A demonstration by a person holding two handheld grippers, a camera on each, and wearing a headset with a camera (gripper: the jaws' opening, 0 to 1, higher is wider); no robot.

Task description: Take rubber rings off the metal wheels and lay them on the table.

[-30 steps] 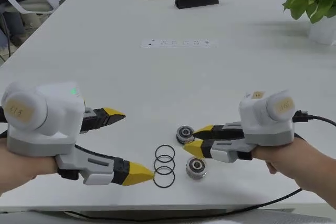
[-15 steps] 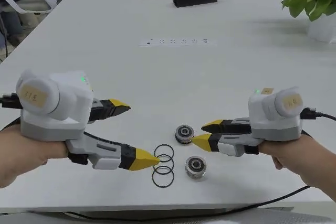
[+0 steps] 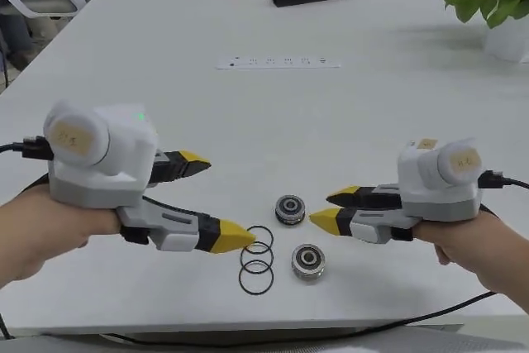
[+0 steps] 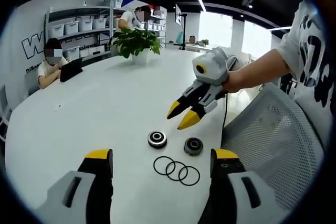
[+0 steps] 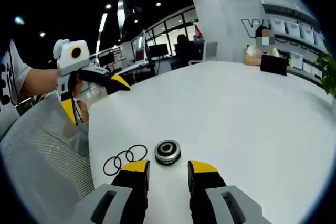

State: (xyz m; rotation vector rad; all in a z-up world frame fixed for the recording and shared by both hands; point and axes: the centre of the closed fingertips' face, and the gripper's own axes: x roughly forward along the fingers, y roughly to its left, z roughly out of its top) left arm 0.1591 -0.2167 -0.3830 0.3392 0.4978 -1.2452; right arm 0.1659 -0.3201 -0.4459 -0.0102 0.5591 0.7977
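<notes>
Tabletop scene from the head view: 2 handheld grippers hover over a white table (image 3: 372,80), and neither touches anything. The left gripper (image 3: 227,200) has its yellow-tipped jaws spread wide and empty, the lower tip just beside 3 black rubber rings (image 3: 257,258). The rings lie flat on the table in a short overlapping chain near the front edge. The right gripper (image 3: 322,209) has its jaws a little apart, also empty, and points between the 2 metal wheels. The far wheel (image 3: 290,208) sits just ahead of its tips. The near wheel (image 3: 308,260) lies just right of the rings. Both wheels have dark rims, and they are too small to tell whether a ring is still seated on either.

Judging from this, 3 rings are off and laid down, and the step in hand is choosing the next wheel. The next move probably calls for the right gripper to pin a wheel while the left gripper hooks a fine tip under any remaining ring and peels it outward.
</notes>
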